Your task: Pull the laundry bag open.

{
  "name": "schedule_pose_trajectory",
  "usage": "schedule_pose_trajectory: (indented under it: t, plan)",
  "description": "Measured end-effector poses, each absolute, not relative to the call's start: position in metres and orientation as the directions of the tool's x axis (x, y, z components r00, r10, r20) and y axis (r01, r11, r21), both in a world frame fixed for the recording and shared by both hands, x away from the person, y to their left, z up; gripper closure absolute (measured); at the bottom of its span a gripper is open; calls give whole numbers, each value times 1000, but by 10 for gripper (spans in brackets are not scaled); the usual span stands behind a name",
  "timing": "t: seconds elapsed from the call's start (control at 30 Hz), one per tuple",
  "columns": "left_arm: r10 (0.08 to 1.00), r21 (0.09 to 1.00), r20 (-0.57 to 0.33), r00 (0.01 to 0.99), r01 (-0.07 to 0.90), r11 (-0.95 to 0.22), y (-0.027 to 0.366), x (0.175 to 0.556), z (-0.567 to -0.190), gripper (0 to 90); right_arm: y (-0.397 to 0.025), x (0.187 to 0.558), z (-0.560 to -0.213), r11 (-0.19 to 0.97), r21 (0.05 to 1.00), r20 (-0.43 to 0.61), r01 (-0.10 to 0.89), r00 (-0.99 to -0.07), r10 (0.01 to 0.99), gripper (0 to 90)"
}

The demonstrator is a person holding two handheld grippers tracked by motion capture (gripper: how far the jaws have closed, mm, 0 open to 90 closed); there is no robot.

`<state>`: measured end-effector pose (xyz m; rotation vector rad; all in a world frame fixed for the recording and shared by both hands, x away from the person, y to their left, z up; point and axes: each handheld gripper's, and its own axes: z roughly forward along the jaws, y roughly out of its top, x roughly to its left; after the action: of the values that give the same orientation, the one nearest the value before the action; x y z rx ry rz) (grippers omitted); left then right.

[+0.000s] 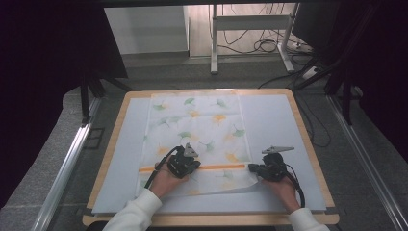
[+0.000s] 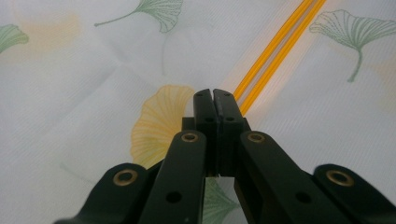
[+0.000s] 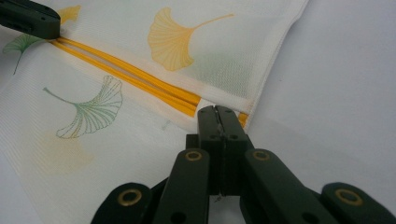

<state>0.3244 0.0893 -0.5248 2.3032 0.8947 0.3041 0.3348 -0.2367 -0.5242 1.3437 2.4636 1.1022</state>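
Note:
A thin white cloth (image 1: 202,125) printed with green and yellow ginkgo leaves lies flat on the table mat, with a double orange stripe (image 1: 216,167) across its near part. My left gripper (image 1: 194,166) rests on the cloth beside the stripe (image 2: 275,46), jaws shut (image 2: 215,95) with nothing visible between them. My right gripper (image 1: 251,168) is at the cloth's right edge, where the stripe (image 3: 130,77) ends. Its jaws (image 3: 216,112) are shut over the hem. The near right corner of the cloth (image 1: 243,185) is raised off the mat. The left gripper's tip (image 3: 28,18) is seen sitting on the stripe.
A pale blue-white mat (image 1: 274,120) covers a wooden table (image 1: 308,144). Bare mat (image 3: 336,70) lies right of the cloth. Beyond the table are a grey floor, a desk frame (image 1: 214,43) and loose cables (image 1: 267,45). Metal rails (image 1: 67,163) run along both sides.

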Motion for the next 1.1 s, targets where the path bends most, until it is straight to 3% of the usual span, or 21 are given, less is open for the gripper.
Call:
schedule_pose_trajectory:
  t: [1.1]
  plan:
    - [710,629,-17,704,559,-540,131,316,-526,900,-237,335,-524,338,652,221,678,-597,771,897]
